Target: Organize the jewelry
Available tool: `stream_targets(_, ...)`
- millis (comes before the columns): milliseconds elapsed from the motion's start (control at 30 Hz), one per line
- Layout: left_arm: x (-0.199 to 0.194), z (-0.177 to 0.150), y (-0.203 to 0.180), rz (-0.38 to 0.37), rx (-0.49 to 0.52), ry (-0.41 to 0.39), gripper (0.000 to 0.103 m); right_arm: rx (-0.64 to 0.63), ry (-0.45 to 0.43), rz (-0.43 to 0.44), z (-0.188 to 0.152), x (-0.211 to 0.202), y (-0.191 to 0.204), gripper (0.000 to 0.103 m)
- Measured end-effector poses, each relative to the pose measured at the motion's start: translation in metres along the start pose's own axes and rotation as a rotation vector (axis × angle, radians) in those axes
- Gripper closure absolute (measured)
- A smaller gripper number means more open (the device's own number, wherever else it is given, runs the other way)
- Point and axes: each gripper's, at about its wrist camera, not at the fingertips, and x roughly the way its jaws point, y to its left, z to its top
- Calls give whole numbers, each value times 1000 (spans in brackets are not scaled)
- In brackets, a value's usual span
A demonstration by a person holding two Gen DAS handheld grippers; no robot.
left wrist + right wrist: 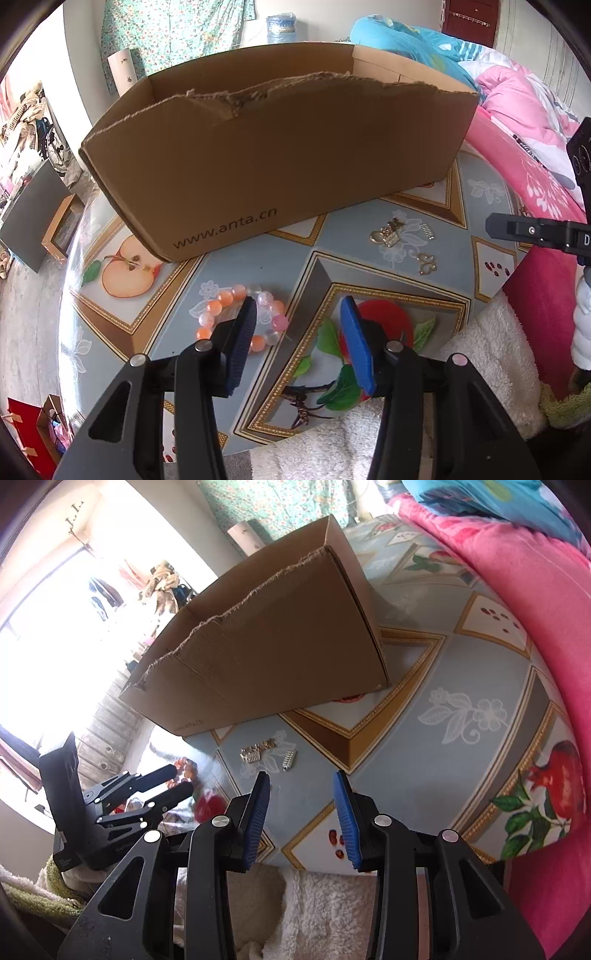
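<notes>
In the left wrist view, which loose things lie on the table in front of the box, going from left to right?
Bead bracelet → gold cluster of small jewelry → small silver spring-like piece. A gold clasp lies nearer the camera, below these last two, so I leave it out of the order.

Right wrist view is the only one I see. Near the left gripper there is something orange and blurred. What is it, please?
Observer: A bracelet of orange, pink and clear beads, lying on the table.
Operator: Does the left gripper hold it?
Observer: No. The left gripper is open, with nothing between its fingers; one finger only covers part of the bracelet.
Operator: Besides the gold cluster and the small spring-like piece, is there more jewelry?
Observer: Yes, a curled gold piece lies apart from them.
</notes>
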Motion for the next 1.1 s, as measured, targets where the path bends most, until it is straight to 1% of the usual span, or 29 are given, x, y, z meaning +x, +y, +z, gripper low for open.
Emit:
stream_targets(100, 7, -2, 14, -37, -50, 14, 57, 19, 3, -16, -3, -2, 2, 67)
stream_targets(200, 9, -2, 26, -55, -86, -6, 57, 19, -6, -26, -3, -2, 9, 67)
stream_targets(433, 14, 5, 46, -63, -107, -29, 57, -14, -8, -37, -2, 6, 25, 67)
stream_targets(533, 16, 5, 52, -67, -112, -38, 57, -9, -2, -39, -3, 9, 26, 67)
stream_targets(767, 12, 10, 55, -56, -113, -52, 57, -5, -15, -56, -2, 11, 27, 66)
stream_targets(933, 0, 8, 49, -28, -96, -82, 57, -9, -35, -45, -8, 4, 24, 66)
stream_targets(1100, -13, 9, 40, -23, -103, -111, 57, -25, -64, -49, -11, -2, 25, 66)
